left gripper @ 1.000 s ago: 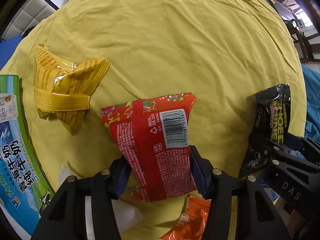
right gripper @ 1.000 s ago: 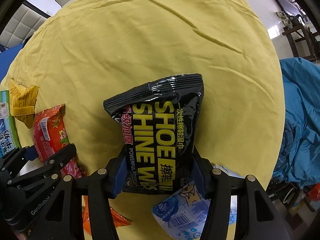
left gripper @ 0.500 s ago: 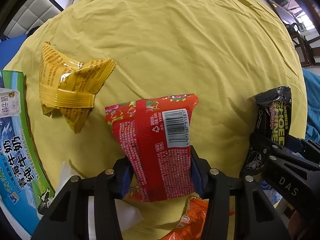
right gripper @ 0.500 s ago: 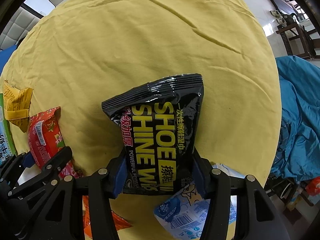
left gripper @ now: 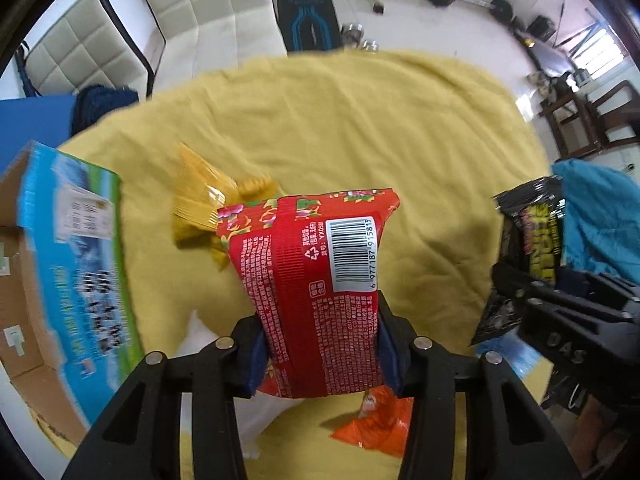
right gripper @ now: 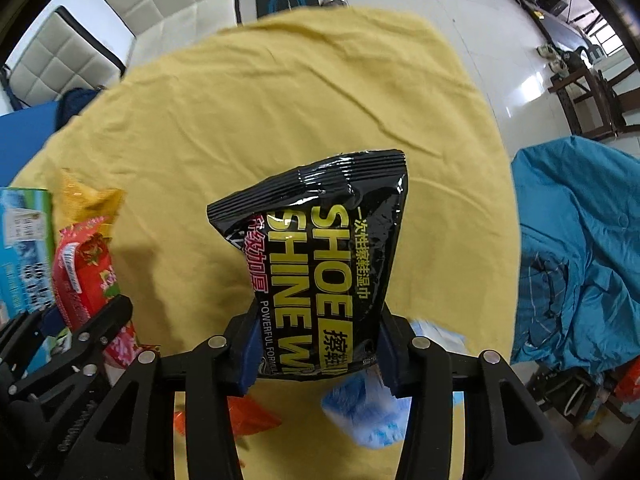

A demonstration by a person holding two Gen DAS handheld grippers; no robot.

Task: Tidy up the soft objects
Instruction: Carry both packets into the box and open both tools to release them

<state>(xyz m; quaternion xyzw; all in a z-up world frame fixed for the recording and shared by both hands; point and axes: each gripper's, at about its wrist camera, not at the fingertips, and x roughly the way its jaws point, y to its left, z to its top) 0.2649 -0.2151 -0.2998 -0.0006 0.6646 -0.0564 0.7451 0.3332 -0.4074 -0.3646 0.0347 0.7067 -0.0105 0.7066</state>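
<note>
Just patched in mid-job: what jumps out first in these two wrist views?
A glossy red barcode-printed snack packet fills the left gripper, clamped upright between its jaws. A shiny black shoe-shine wipes pouch sits likewise in the right gripper. Both hang above the rumpled yellow cloth.

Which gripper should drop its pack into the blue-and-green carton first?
Left, probably. The left gripper, shut on the red pack, has the carton right beside it. The right gripper, holding the black wipes pack, would have to cross the left one to reach it.
</note>
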